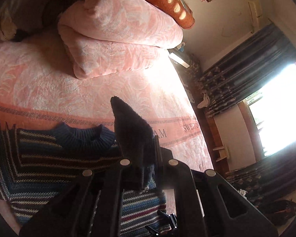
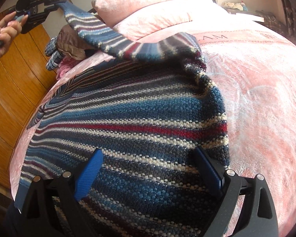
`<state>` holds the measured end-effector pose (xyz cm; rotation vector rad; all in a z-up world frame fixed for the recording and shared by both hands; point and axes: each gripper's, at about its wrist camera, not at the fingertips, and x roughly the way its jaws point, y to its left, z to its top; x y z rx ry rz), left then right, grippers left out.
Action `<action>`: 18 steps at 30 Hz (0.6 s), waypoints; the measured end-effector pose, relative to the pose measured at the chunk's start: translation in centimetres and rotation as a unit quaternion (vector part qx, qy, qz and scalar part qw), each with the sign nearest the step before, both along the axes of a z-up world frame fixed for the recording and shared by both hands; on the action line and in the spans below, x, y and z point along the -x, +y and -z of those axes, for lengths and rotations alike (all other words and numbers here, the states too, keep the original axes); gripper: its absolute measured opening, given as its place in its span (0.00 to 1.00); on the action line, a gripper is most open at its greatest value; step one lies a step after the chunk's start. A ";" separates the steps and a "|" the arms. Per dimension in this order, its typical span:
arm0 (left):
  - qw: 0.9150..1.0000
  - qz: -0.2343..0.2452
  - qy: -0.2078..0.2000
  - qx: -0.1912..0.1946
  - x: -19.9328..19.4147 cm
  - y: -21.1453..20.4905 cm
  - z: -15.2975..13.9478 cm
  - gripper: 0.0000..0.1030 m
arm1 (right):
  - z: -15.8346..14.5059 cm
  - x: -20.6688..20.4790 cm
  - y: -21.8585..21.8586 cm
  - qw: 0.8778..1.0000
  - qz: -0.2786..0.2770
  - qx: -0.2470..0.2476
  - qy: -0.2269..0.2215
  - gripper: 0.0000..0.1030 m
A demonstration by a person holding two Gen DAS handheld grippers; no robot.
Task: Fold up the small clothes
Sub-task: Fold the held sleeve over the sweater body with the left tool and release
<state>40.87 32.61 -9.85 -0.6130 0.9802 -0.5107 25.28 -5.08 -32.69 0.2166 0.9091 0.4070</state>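
**Sleeve lifted, body pinned flat**

My left gripper [image 2: 56,3] pinches the sleeve [image 2: 92,27] cuff, raised well above the striped sweater [image 2: 128,118] on the bed [image 2: 266,98]. My right gripper [image 2: 148,169] hovers spread over the hem, nearer the body.

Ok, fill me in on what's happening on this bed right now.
A person is folding a striped knit sweater spread on a pink blanket. The left gripper, held in a hand, is shut on the dark cuff of one sleeve and has it lifted off the bed. The right gripper hangs open just over the sweater's body, gripping nothing. A folded pink blanket lies further up the bed.
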 end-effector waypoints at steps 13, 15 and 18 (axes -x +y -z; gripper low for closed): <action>0.988 -0.083 0.128 -0.019 2.2 9.0 17.3 0.06 | 0.0 0.0 0.1 1.000 0.000 -0.002 0.000 0.91; 0.982 -0.092 0.158 -0.039 2.5 9.7 19.6 0.06 | 0.0 0.0 0.1 1.000 0.000 -0.001 0.000 0.91; 0.954 -0.153 0.232 -0.113 3.4 11.4 21.9 0.17 | 0.0 0.0 0.1 1.000 0.000 0.000 0.000 0.91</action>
